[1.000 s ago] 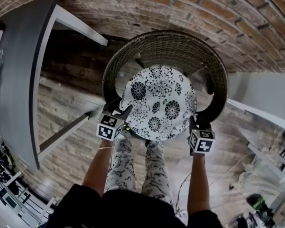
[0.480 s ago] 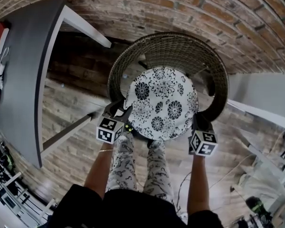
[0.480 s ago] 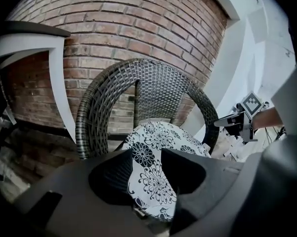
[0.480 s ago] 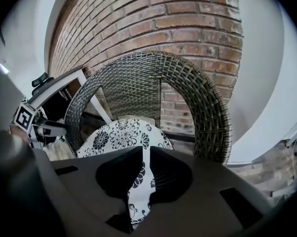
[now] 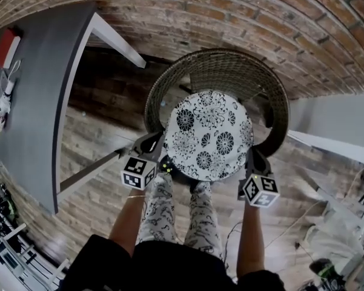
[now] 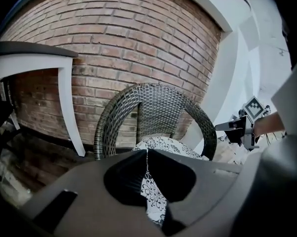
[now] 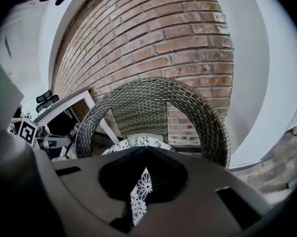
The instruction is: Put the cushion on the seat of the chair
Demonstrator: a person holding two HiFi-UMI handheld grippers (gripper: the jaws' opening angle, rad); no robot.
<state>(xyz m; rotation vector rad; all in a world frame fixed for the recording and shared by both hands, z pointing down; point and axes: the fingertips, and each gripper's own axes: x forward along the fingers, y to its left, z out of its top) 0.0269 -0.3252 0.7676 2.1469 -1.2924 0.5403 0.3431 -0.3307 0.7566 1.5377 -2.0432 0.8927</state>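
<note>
A round white cushion (image 5: pixel 209 135) with black flowers lies over the seat of a dark wicker chair (image 5: pixel 230 56). My left gripper (image 5: pixel 162 153) is at the cushion's near-left edge, its jaws closing tight on a fold of the fabric (image 6: pixel 153 201). At the near-right edge, my right gripper (image 5: pixel 249 154) is closing the same way, with a strip of patterned fabric (image 7: pixel 138 196) pinched between its jaws. Both gripper views look along the cushion (image 6: pixel 163 144) (image 7: pixel 133 143) to the curved chair back (image 6: pixel 153 98) (image 7: pixel 158 98).
A brick wall (image 5: pixel 242 11) stands behind the chair. A grey table (image 5: pixel 30 90) with white legs is at the left, with a red item (image 5: pixel 7 46) on it. A white ledge (image 5: pixel 339 120) runs at the right. The person's patterned trouser legs (image 5: pixel 163 211) are close to the chair's front.
Both grippers, open beside the cushion's near edges a second ago, have shut on those edges and risen a little with them.
</note>
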